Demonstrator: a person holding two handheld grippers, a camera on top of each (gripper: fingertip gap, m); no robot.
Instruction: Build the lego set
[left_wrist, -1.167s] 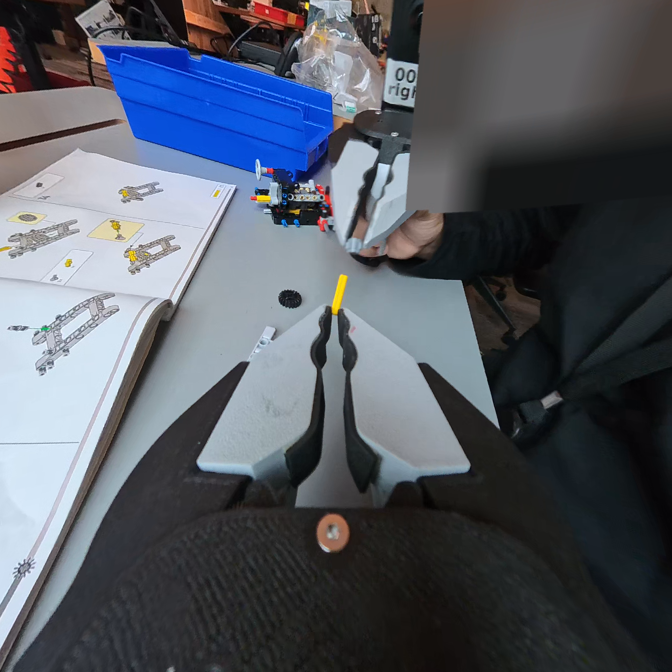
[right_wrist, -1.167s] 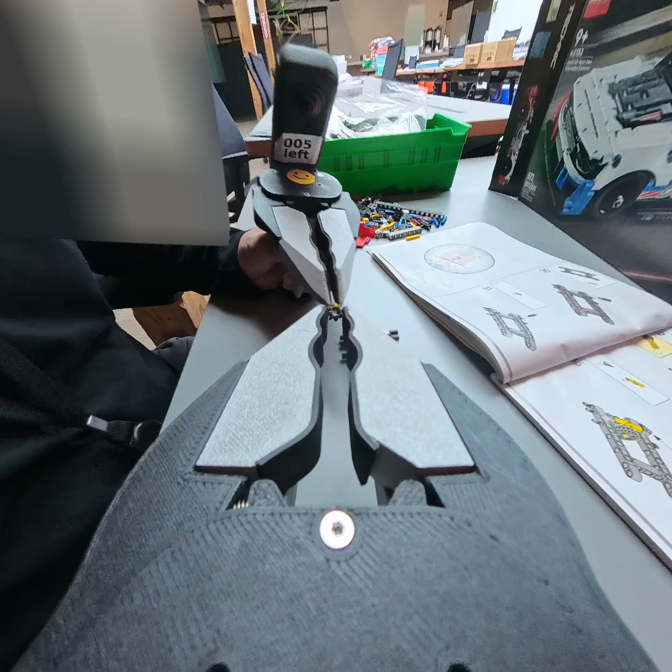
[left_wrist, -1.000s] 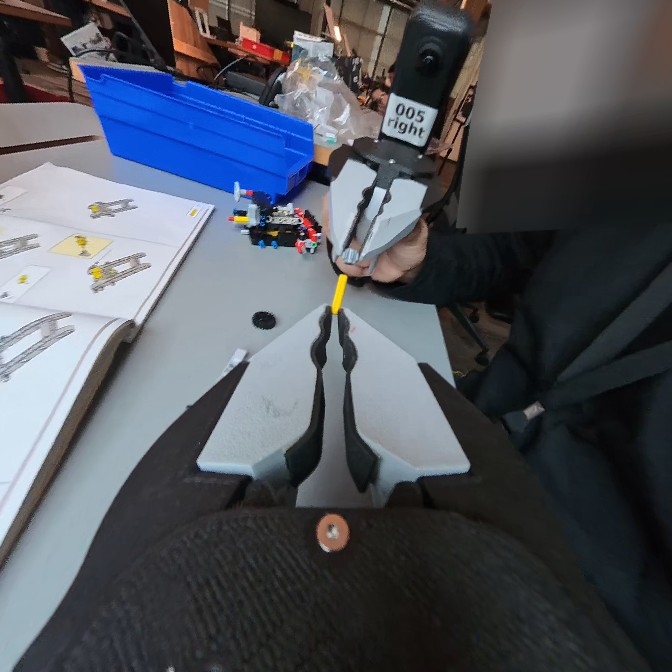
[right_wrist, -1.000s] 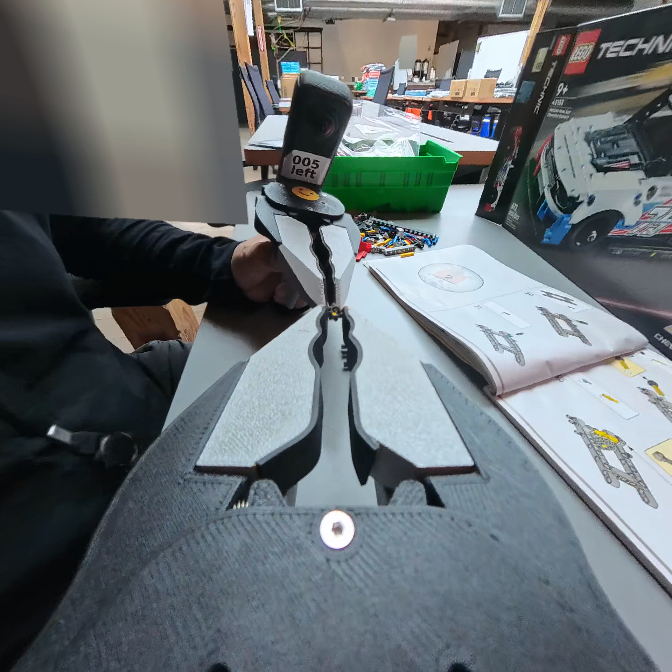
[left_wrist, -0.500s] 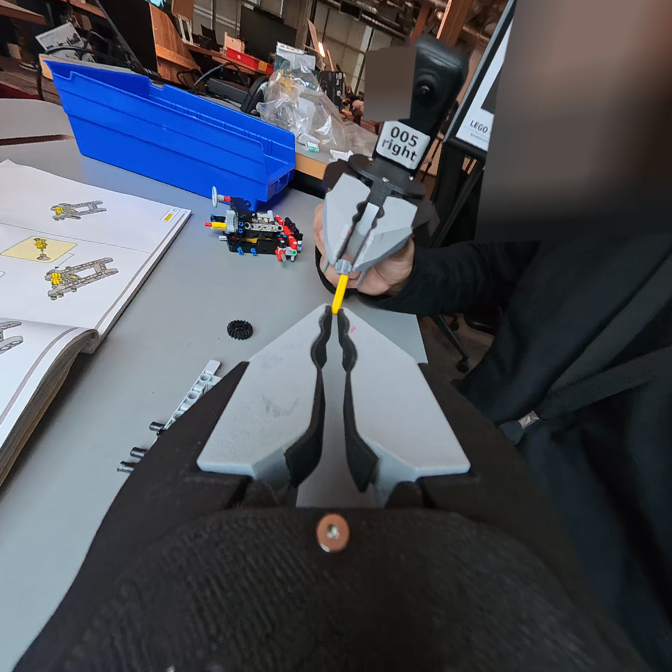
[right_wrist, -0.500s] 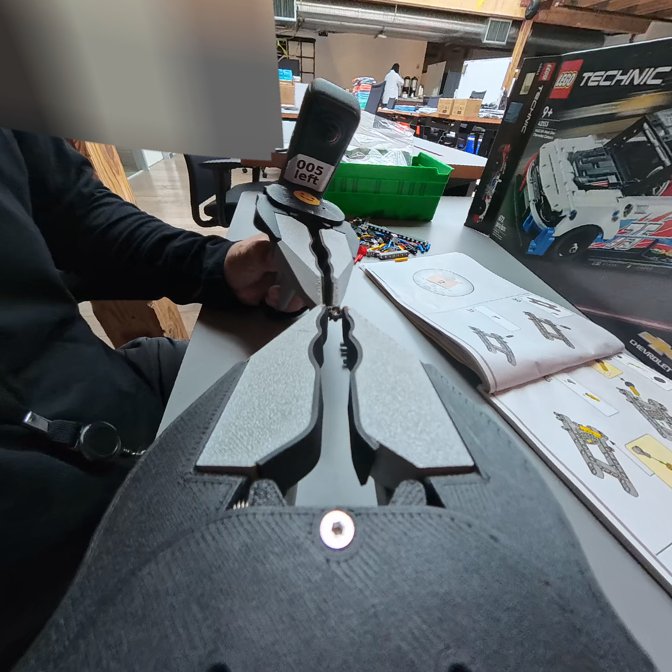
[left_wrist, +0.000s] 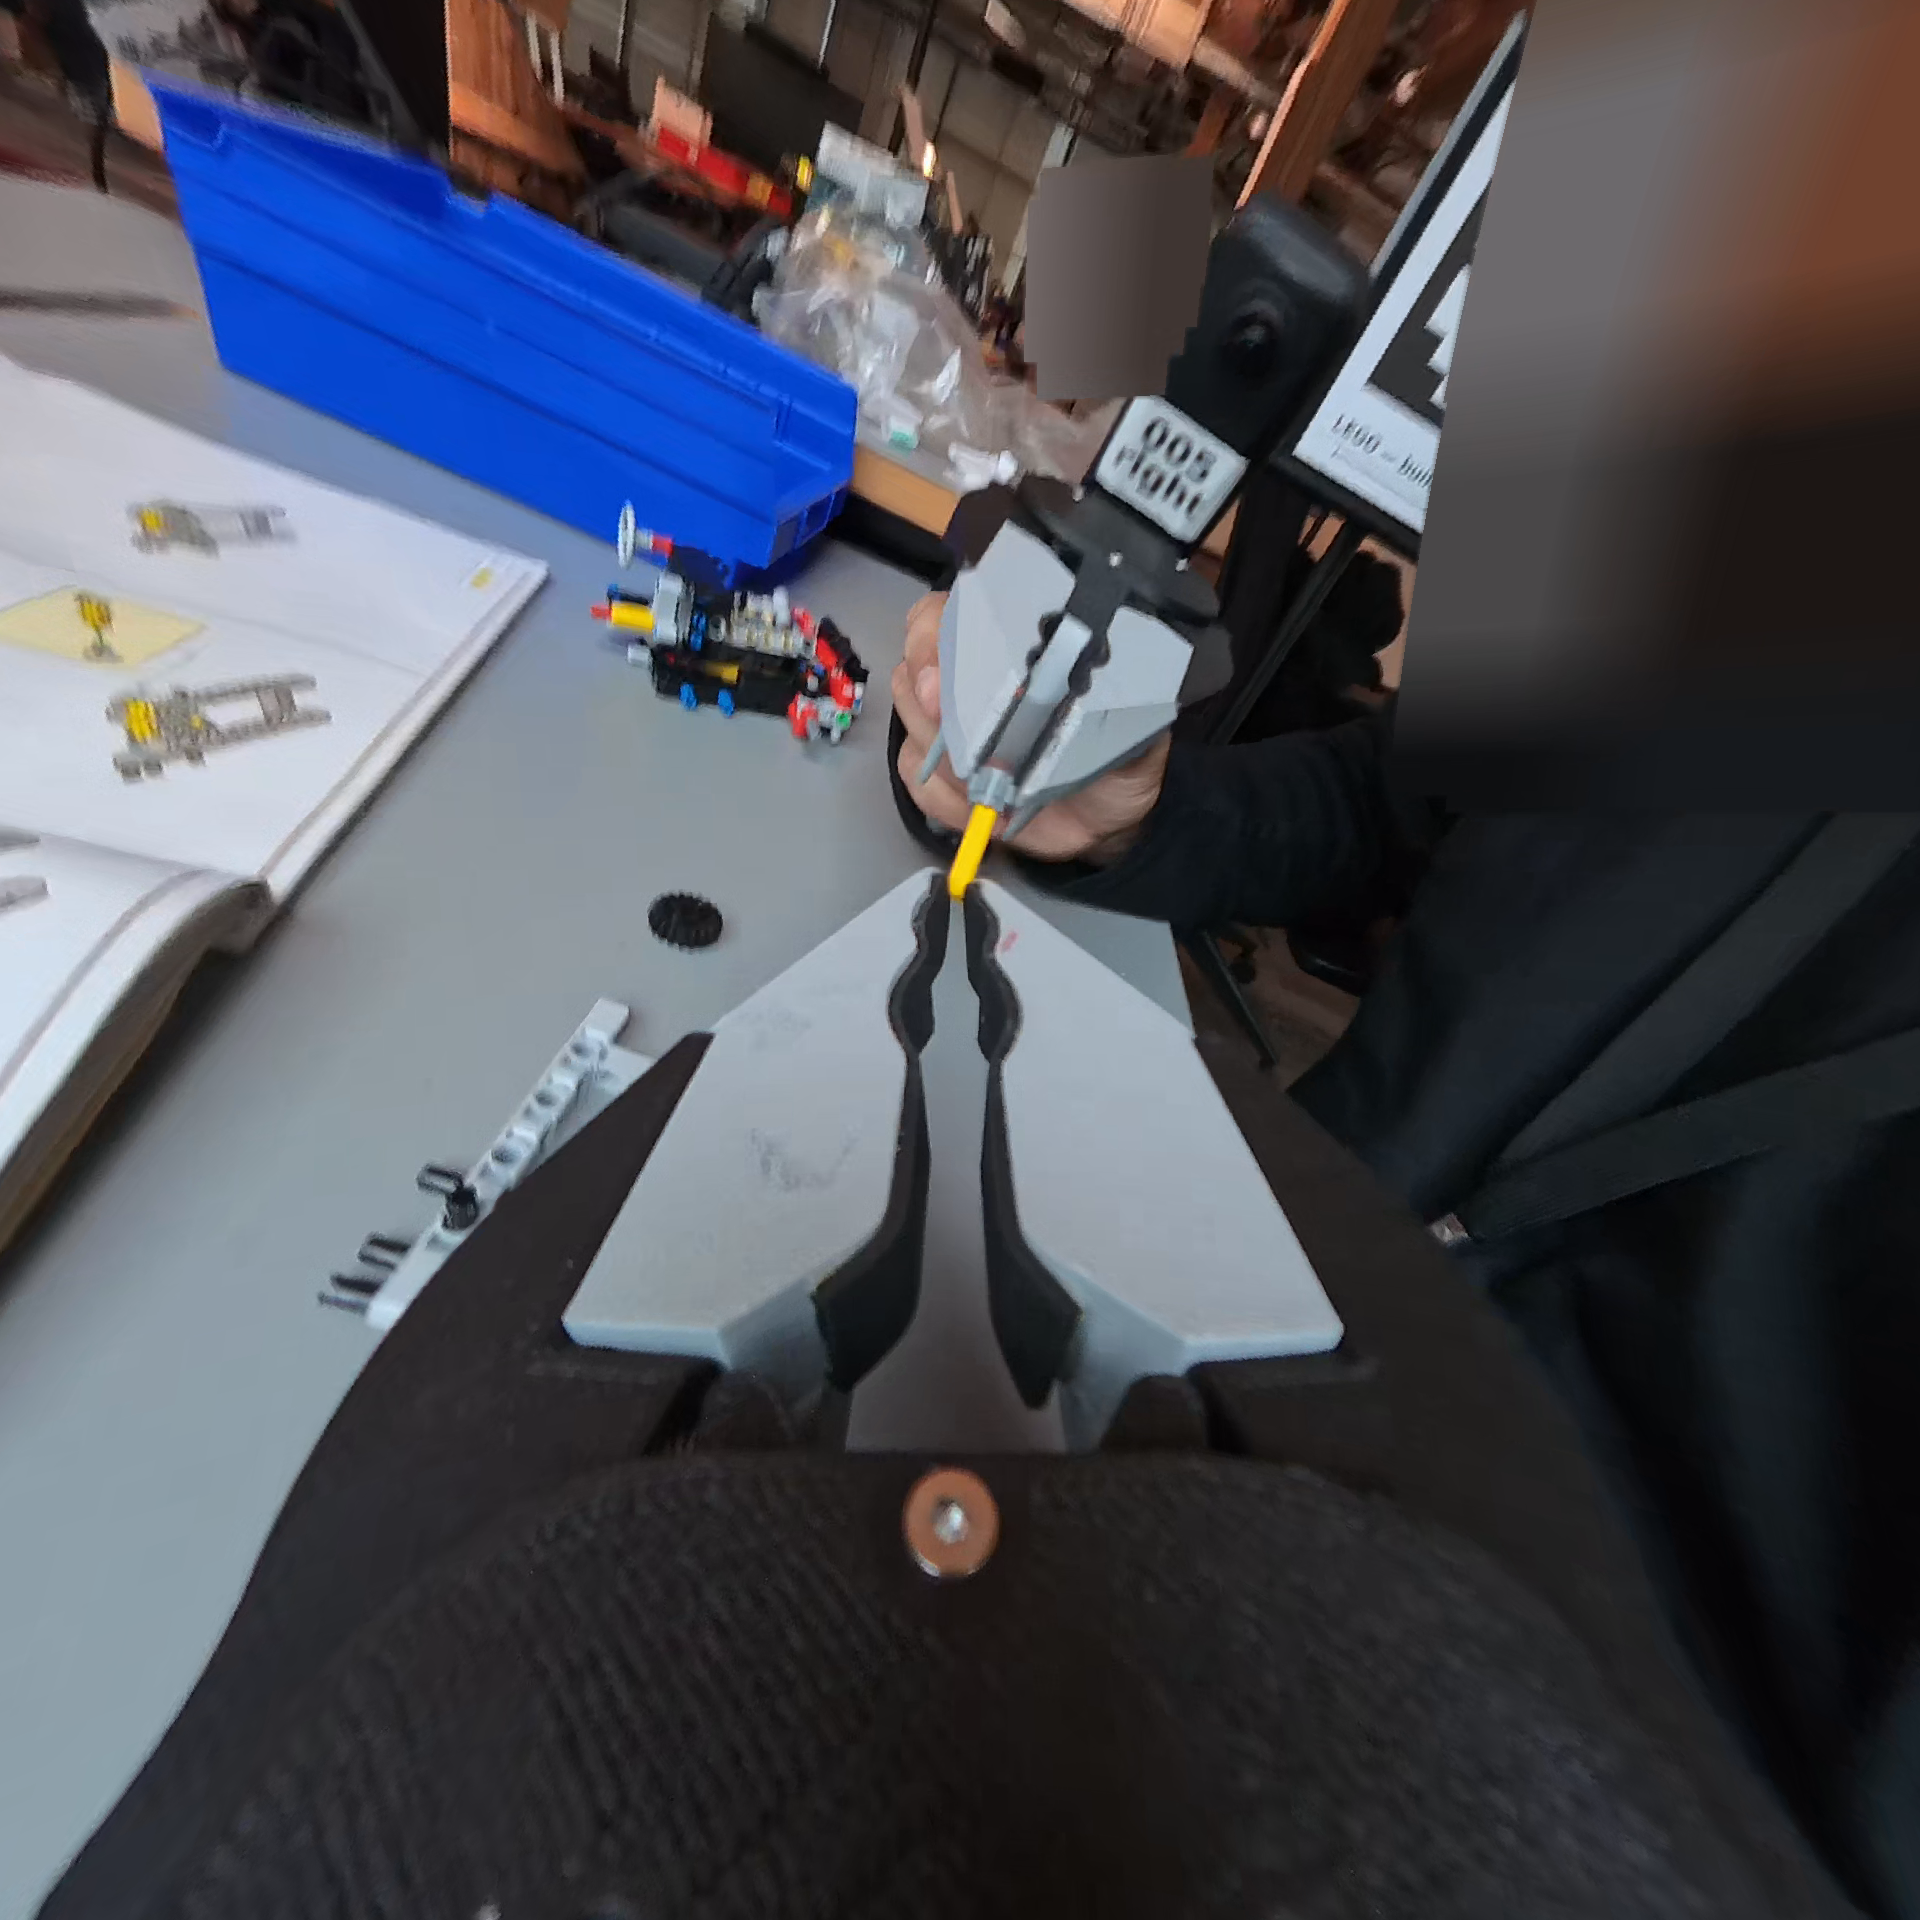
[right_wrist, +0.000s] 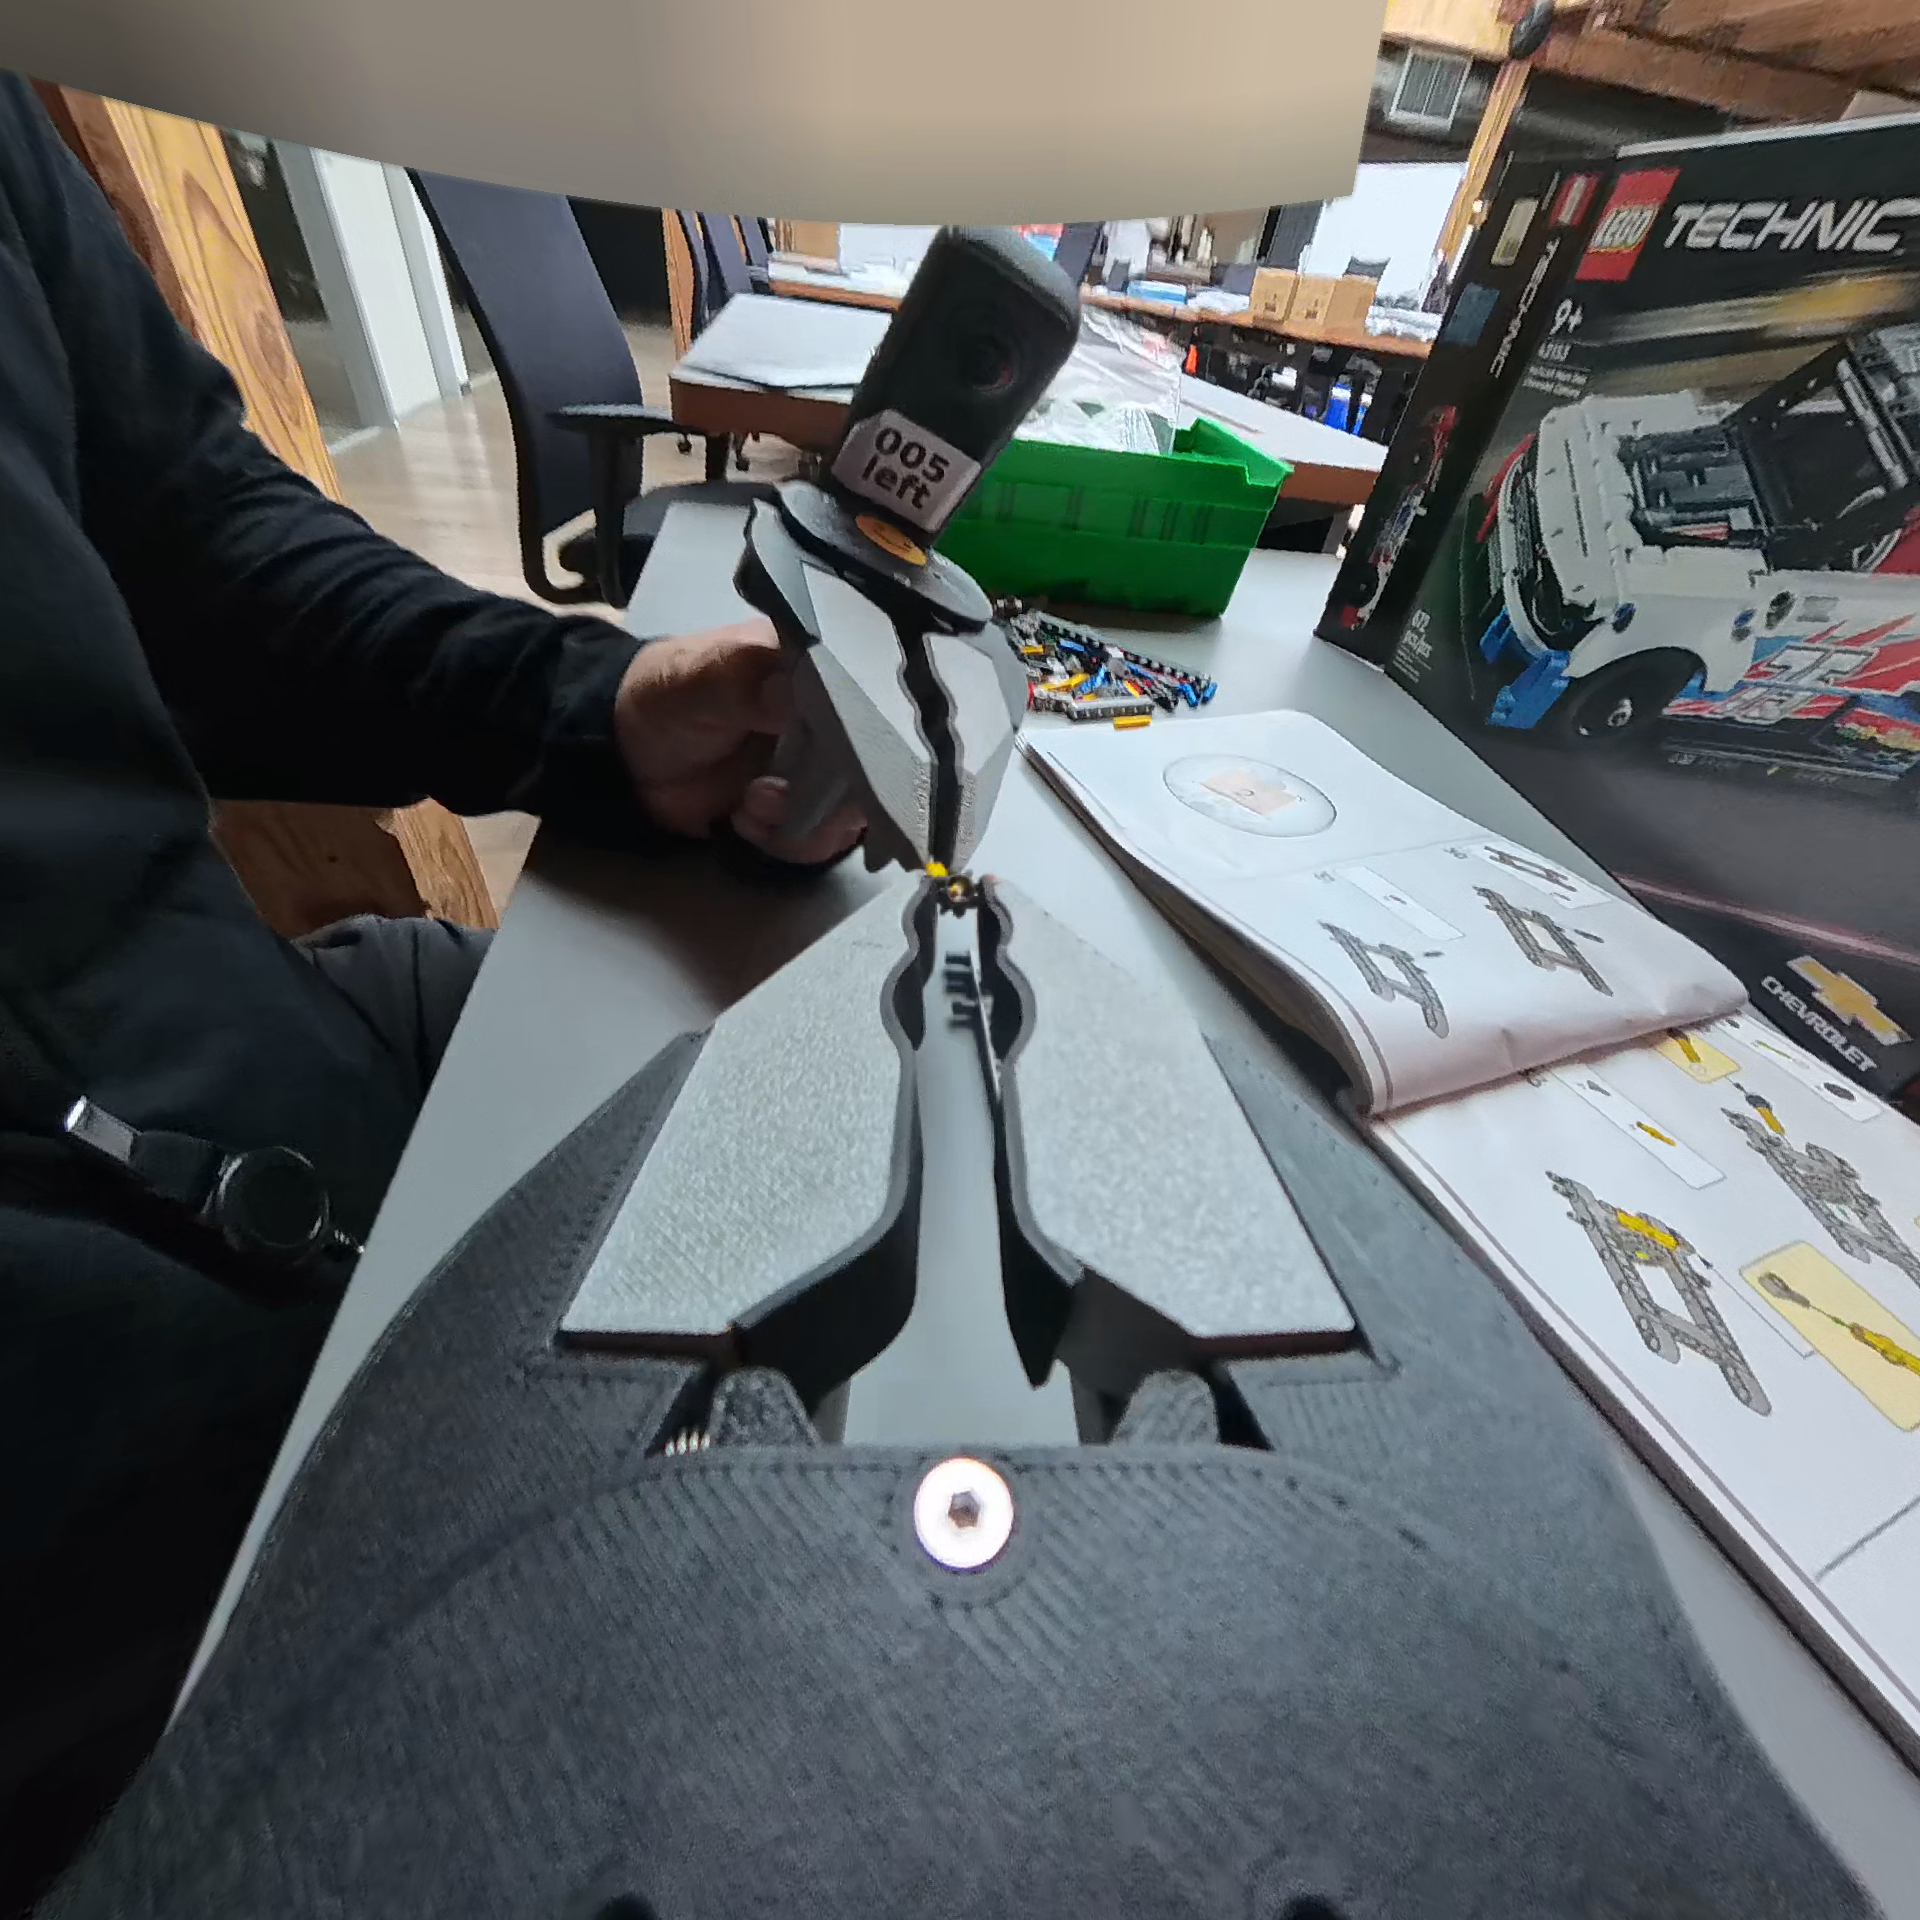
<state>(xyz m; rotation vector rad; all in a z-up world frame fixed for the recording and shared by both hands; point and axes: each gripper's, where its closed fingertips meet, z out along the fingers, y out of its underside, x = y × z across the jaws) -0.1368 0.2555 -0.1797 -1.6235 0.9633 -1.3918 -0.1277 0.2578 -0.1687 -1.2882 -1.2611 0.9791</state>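
Here, slim yellow axle (left_wrist: 972, 844) pinched by left gripper (left_wrist: 954, 896), far end meeting small grey piece (left_wrist: 995, 785) clamped in right gripper (left_wrist: 1000, 781), join blurred.

Light: even and fairly bright indoor light, daylight-toned at the far windows in the right wrist view.
Shadows: soft and faint on the grey table (left_wrist: 540, 831).
Glare: mild sheen on the lego box (right_wrist: 1704, 436).
Blur: motion smear across the blue bin (left_wrist: 499, 343) and booklet (left_wrist: 208, 644); background soft.
Distortion: wide-angle bending toward the edges.
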